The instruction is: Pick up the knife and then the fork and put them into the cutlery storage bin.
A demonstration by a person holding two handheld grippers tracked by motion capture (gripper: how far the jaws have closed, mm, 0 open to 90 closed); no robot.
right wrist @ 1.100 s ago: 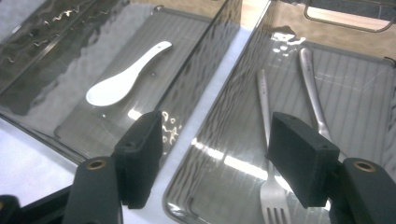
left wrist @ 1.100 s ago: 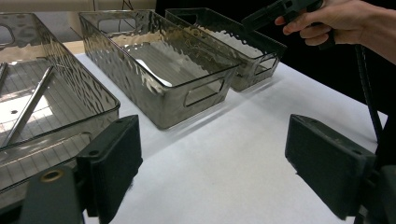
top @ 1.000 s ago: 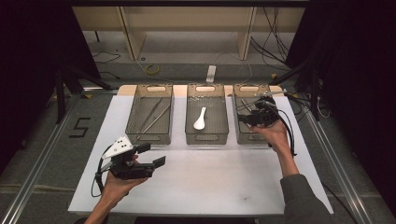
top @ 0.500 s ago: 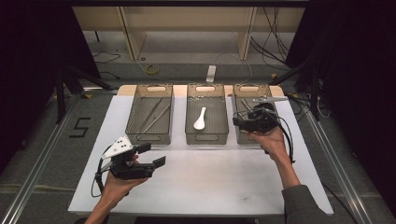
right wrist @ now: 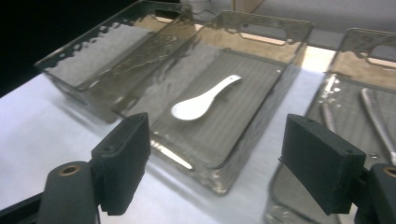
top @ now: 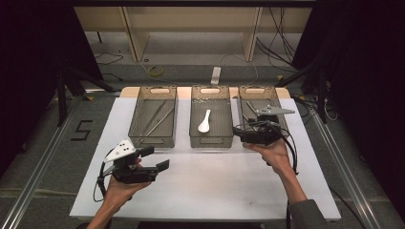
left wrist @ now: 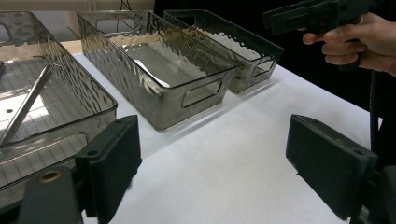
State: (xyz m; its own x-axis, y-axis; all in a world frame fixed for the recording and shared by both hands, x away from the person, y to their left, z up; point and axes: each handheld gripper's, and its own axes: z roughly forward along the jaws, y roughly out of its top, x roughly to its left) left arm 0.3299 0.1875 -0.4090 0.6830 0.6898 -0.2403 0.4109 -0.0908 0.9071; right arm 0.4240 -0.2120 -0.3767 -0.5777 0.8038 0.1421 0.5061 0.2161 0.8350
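Right gripper view: white spoon (right wrist: 204, 102) in middle bin (right wrist: 280, 88), right hand-held gripper (right wrist: 219, 170) wide open, empty.

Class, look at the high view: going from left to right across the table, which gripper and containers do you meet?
Left tongs → left bin with metal utensils → middle bin with the white spoon → right bin.

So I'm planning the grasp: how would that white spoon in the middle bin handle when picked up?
The white spoon looks glazed and rigid, so probably slippery and stiff. Its rounded bowl may rock if nudged. It looks ceramic, so likely chips if dropped into the middle bin.
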